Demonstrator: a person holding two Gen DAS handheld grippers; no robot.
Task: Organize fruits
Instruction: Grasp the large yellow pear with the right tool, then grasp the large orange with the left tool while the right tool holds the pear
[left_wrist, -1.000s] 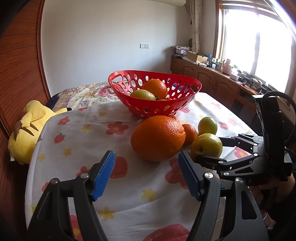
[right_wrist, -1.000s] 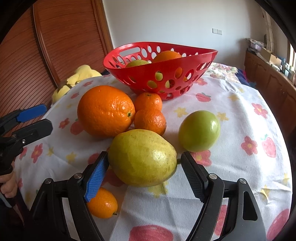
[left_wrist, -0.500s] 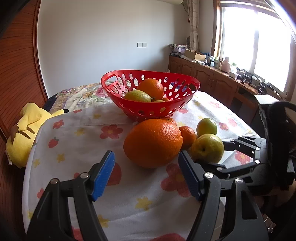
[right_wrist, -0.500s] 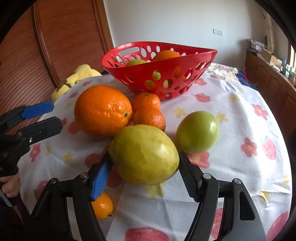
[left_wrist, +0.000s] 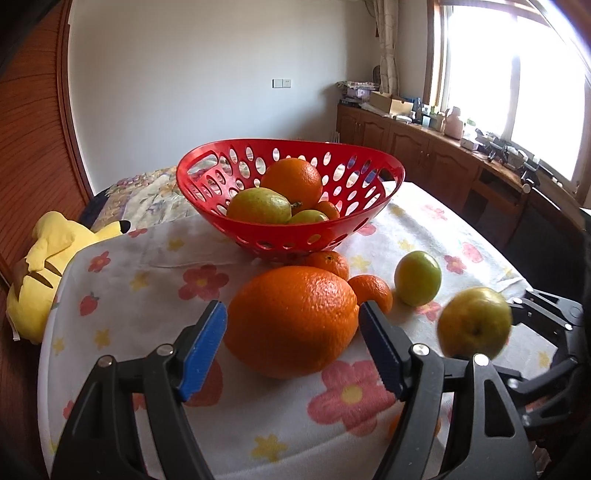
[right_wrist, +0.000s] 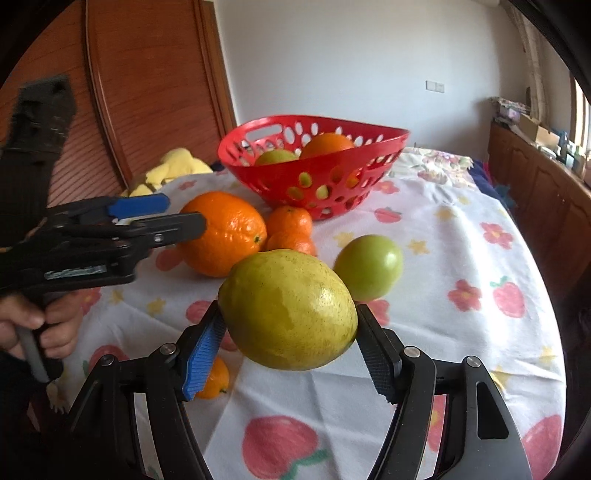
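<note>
The table (left_wrist: 122, 291), under a white cloth printed with flowers and strawberries, carries all items inspected. The red perforated basket (left_wrist: 373, 184) stands at the far side and holds an orange (left_wrist: 293, 181) and at least two yellow-green fruits (left_wrist: 258, 206). On the cloth in front of the basket lies the large orange (left_wrist: 291, 321), positioned between the left gripper's (left_wrist: 291, 347) fingers; its jaws stand wide, with the blue pad (left_wrist: 203, 350) clear of the peel on one side, while contact on the other side cannot be confirmed. The right gripper (right_wrist: 288, 347) is clamped on the yellow-green pear-like fruit (right_wrist: 288, 308), both pads pressed against its flanks, the fruit raised clear of the cloth near the table's front. A green round fruit (right_wrist: 369, 267) rests on the cloth just behind it, apart from the basket. Two small mandarins (right_wrist: 290, 221) sit touching one another between the large orange and the basket. A smaller orange fruit (right_wrist: 214, 380) lies near the front edge, partly hidden behind the right gripper's blue finger. A yellow plush toy (left_wrist: 44, 258) lies beside the table against the wooden wall.
</note>
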